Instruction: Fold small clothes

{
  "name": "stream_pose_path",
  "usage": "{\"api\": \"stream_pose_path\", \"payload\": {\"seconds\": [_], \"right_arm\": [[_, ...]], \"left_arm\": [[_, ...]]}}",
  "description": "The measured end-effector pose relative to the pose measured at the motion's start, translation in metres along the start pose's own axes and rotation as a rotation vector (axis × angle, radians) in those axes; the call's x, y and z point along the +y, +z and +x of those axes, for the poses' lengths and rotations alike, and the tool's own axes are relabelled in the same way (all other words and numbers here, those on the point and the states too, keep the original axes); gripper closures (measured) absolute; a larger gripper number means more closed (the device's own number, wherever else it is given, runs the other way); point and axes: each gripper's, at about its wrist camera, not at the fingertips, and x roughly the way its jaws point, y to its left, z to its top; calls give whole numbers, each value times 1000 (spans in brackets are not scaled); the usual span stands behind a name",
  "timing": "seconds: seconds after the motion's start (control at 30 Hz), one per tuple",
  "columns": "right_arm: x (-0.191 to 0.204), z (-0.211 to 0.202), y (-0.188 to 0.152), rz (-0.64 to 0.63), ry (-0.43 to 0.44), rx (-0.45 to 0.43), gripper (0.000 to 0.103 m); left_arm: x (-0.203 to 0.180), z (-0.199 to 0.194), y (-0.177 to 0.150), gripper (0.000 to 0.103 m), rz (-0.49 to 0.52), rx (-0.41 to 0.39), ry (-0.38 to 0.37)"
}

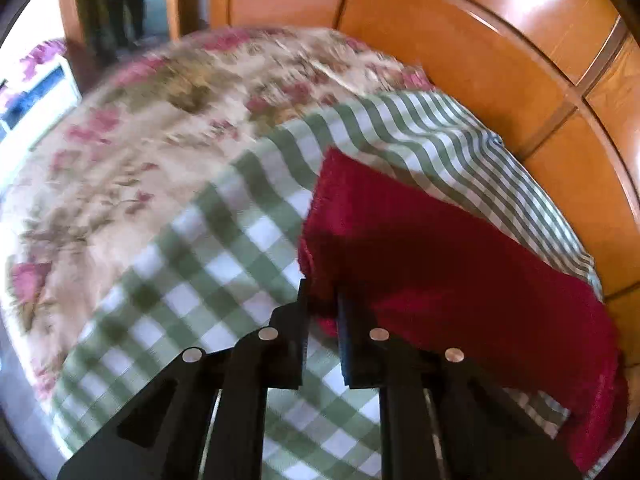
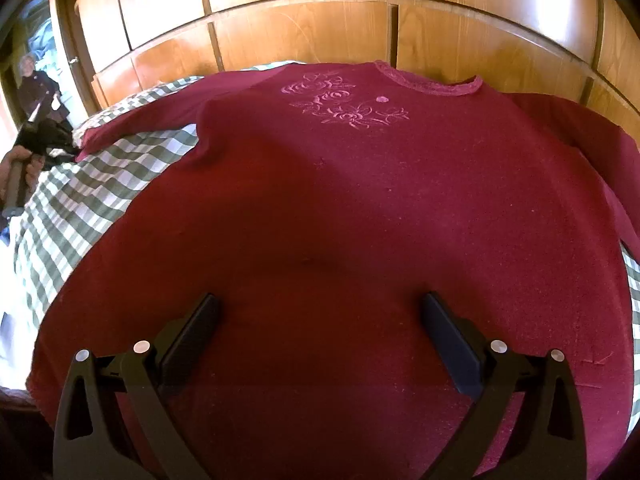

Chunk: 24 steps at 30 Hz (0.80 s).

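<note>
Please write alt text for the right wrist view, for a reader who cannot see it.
A dark red sweater with pink flower embroidery lies flat on a green checked cloth. The right gripper hangs above it, jaws wide apart. Wooden panels stand behind.

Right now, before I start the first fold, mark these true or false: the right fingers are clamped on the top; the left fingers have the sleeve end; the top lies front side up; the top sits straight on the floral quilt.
1. The right gripper is clamped on the dark red long-sleeved top. False: its fingers stand wide apart above the fabric, with nothing pinched.
2. The left gripper has the sleeve end between its fingers. True: they are nearly closed on it.
3. The top lies with its pink rose embroidery facing up. True.
4. The top sits directly on the floral quilt. False: it lies on a green and white checked cloth spread over that quilt.
</note>
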Motion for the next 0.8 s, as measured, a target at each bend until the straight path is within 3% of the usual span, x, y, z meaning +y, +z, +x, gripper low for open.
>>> {"api": "stream_pose_path", "payload": {"seconds": [0.13,0.2,0.23,0.27,0.3,0.4,0.5,0.67,0.8], "right_arm": [[1,1,1,-4,-3,7,3],[1,0,1,-5,-4,5,3],[1,0,1,-5,-5,4,3],[0,0,2,-5,-5,4,3],[0,0,1,-5,-4,4,3],[-1,-1,2,-4,-2,1,3],[-1,0,2,-4,0,-2,3],[-3,-5,1,7,11,-9,3],[-16,-24,6,68,38,-18,5]], "left_arm": [[16,-2,0,92,-39,1,74],[20,0,-2,84,-52,4,101],[20,-2,-4,79,-65,6,97],[20,-6,-5,56,-78,7,100],[20,-13,-7,49,-95,-3,101],[7,-53,-27,47,-68,-114,58],[-31,-89,-62,47,57,-175,-19],[-100,-126,-134,47,260,-200,-189],[-162,-139,-193,47,396,-171,-325]]}}
